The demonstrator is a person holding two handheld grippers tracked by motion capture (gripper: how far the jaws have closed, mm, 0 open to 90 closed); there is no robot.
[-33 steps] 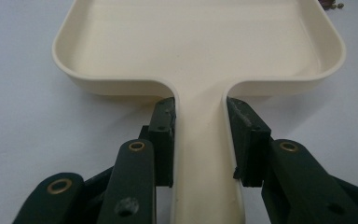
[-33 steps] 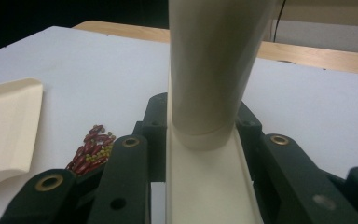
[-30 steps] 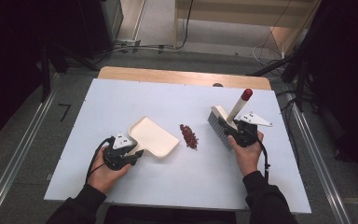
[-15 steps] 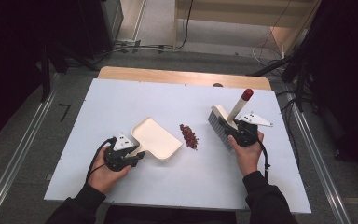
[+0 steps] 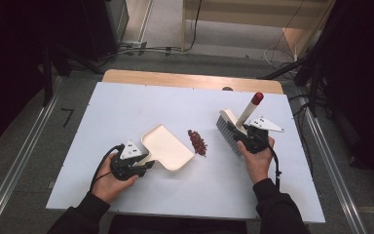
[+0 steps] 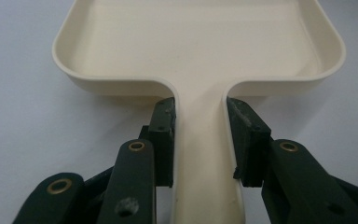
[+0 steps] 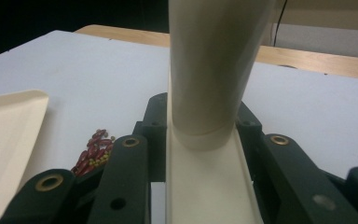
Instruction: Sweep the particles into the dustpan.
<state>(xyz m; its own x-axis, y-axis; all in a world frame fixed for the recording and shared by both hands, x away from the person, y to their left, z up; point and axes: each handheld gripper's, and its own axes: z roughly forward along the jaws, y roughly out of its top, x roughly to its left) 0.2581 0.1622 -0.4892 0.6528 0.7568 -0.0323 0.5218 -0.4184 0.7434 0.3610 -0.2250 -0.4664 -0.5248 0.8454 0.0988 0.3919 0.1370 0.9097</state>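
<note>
White tabletop [image 5: 126, 112] carries a small heap of red bits [image 5: 197, 142] between a cream dustpan [image 5: 168, 146] and a brush [image 5: 233, 127]. Left gripper [image 5: 146, 165] clamps the dustpan's handle [image 6: 205, 154], jaws pressed to both sides. Right gripper [image 5: 237, 134] is closed on the brush, whose red-tipped handle rises tilted; its bristles are hidden in the right gripper view.
</note>
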